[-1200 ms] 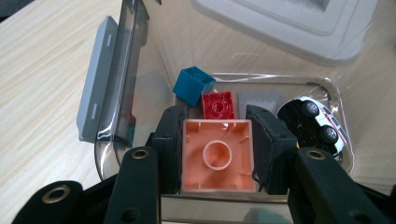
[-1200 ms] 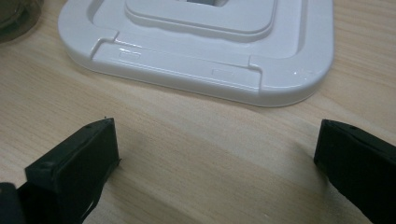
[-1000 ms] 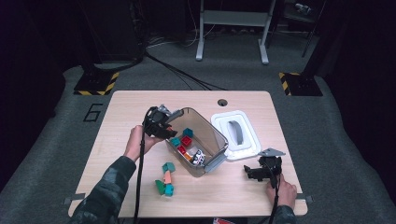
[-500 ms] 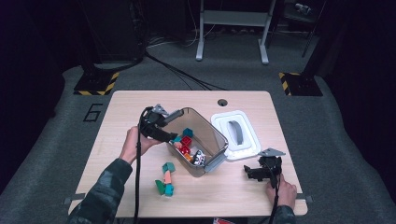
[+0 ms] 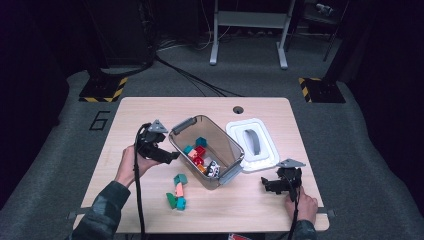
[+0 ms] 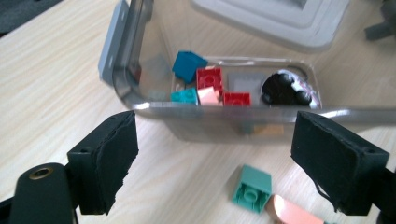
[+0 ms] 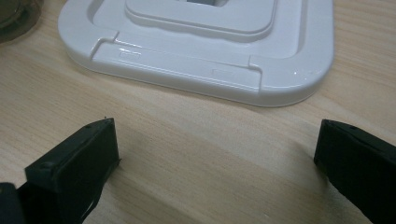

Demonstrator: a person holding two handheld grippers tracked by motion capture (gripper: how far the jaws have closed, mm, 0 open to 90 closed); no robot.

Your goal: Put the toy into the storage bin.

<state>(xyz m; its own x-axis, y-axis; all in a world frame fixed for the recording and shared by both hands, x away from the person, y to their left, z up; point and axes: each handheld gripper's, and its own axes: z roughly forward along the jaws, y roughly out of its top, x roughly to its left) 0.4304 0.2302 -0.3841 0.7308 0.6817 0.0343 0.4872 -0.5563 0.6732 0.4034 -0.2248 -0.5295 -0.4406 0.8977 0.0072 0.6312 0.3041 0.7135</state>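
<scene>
The clear bin [image 5: 207,150] sits mid-table and already holds red, teal and peach blocks [image 6: 208,83] plus a black-and-white toy. A few more blocks [image 5: 177,192] lie loose on the wood just in front of the bin, on the person's side. The left gripper [image 5: 167,157] hangs beside the bin's left wall; its jaws have just been opening and now stand wide with nothing between them. The likely trouble is a jaw catching the bin wall on the way to the loose blocks and shoving the bin, or a pinch on a block's corner that lets it skid away. The white lid [image 5: 252,145] lies right of the bin. The right gripper [image 5: 275,186], in front of the lid, is spread wide and empty, too far off to steady the bin.
</scene>
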